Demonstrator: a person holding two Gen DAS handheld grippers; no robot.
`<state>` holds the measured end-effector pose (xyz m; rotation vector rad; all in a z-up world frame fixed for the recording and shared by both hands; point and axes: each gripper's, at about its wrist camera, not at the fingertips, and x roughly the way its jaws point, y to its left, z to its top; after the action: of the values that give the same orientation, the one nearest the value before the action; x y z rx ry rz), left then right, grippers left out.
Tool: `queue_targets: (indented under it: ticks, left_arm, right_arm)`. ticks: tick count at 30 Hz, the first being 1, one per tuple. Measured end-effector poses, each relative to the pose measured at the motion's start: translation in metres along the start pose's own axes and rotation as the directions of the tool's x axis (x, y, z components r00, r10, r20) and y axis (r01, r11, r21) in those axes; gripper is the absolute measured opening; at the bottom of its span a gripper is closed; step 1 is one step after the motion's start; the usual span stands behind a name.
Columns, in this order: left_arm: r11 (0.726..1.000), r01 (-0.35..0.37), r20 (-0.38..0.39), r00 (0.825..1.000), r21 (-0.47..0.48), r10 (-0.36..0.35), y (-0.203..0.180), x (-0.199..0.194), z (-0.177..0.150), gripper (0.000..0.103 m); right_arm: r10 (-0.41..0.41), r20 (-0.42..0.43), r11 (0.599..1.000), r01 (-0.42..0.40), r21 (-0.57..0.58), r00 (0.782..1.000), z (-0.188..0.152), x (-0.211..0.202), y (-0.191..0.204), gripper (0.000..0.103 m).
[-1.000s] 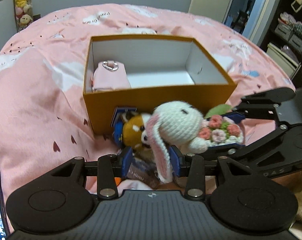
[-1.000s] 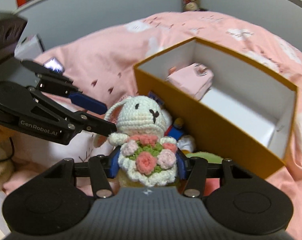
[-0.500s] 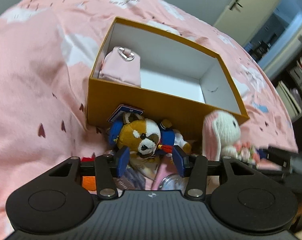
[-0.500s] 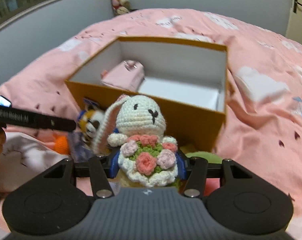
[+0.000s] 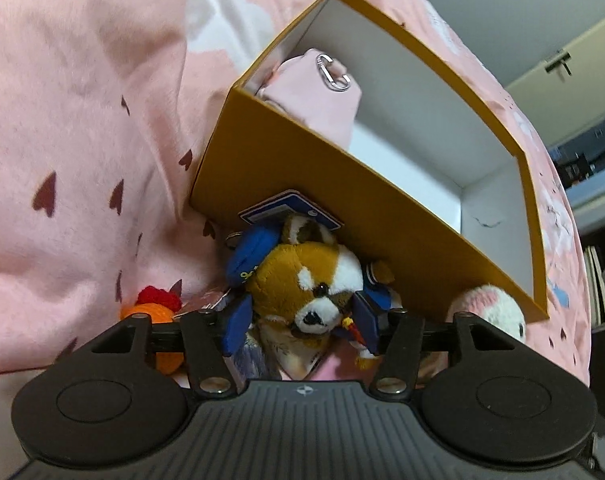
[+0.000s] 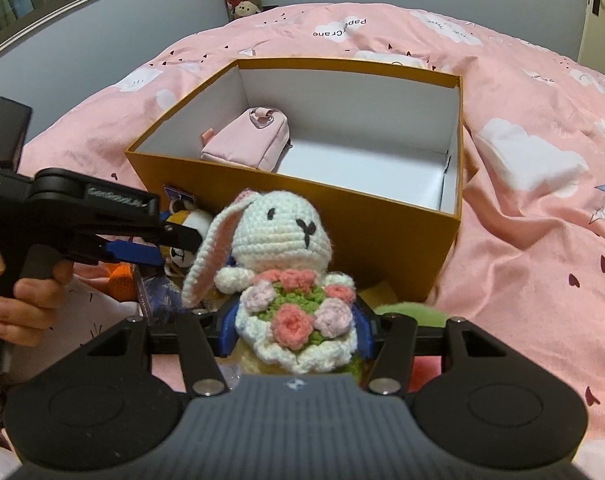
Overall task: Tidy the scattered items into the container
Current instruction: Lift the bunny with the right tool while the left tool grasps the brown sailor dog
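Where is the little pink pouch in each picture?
Left wrist view: the pink pouch is upper middle, in the box's left end.
Right wrist view: it is left of centre, also inside the box.
Shared landmark: the orange box.

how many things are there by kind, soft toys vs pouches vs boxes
soft toys: 3 — crochet bunny, brown and white plush, orange crochet toy
pouches: 1 — pink pouch, inside the box
boxes: 1 — orange box
total: 5
A green item and printed packets lie partly hidden, so they are not counted.
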<state>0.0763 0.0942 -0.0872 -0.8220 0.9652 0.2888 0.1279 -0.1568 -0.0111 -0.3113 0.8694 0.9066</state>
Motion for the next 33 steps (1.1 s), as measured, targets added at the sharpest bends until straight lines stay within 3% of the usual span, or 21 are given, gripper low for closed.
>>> queue_targets:
  ticks: [9,20,28,33]
  left_arm:
    - [0.999,-0.025,0.016,1.0,0.044,0.024,-0.006,0.023,0.0,0.075]
    - [0.98,-0.057,0.067,0.997,0.191,0.045,-0.012,0.011,-0.014,0.058]
    - [0.941,-0.066,0.134,0.991,0.331,0.023,-0.022,-0.026,-0.025,0.057]
    - [0.89,-0.082,0.186,0.983,0.448,-0.003,-0.037,-0.059,-0.024,0.057]
  right_arm:
    - [0.014,-0.016,1.0,-0.014,0.013,1.0,0.002,0.004,0.0,0.058]
    - [0.012,0.004,0.999,-0.013,0.036,1.0,-0.001,-0.005,0.0,0.058]
    - [0.028,0.042,0.999,-0.03,0.037,0.999,0.001,-0.019,0.001,0.058]
    - [0.041,0.078,0.998,-0.045,0.044,0.996,0.005,-0.032,0.002,0.058]
